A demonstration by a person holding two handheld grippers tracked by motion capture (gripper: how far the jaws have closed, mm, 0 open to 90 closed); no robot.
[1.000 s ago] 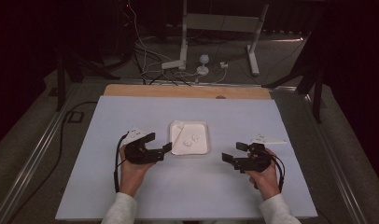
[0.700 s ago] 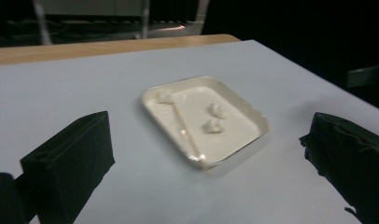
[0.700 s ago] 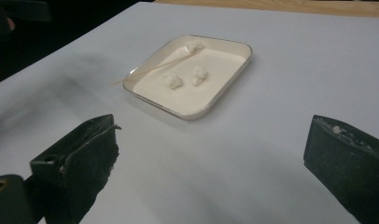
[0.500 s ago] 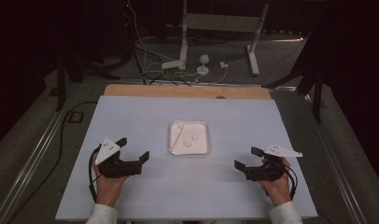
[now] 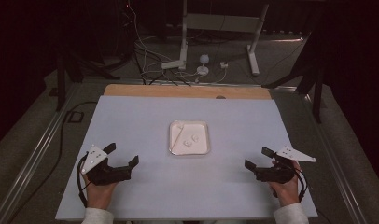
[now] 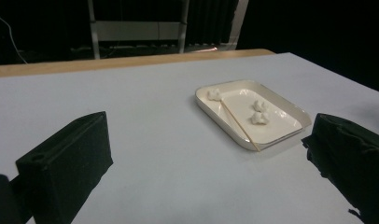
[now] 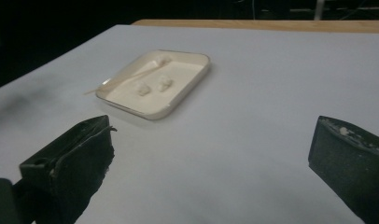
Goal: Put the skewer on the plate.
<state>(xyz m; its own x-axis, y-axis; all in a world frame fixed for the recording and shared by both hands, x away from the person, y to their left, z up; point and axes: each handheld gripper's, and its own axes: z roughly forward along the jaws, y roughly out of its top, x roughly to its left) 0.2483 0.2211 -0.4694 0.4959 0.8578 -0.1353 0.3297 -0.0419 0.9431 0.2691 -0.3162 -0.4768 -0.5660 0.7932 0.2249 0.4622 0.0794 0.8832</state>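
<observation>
1. High view: left gripper [image 5: 123, 155] and right gripper [image 5: 258, 157] sit low near the table's [image 5: 131, 121] near edge, jaws spread wide, holding nothing.
2. No readable writing anywhere.
3. White tray [image 5: 202, 150] lies mid-table between them, well apart from both; a thin stick [image 6: 239, 126] lies lengthwise inside beside small white lumps [image 7: 152, 85].

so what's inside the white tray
The tray holds three small white lumps and a thin wooden stick whose end sticks out over the rim. Nothing covers them; what the lumps are can't be told.
</observation>
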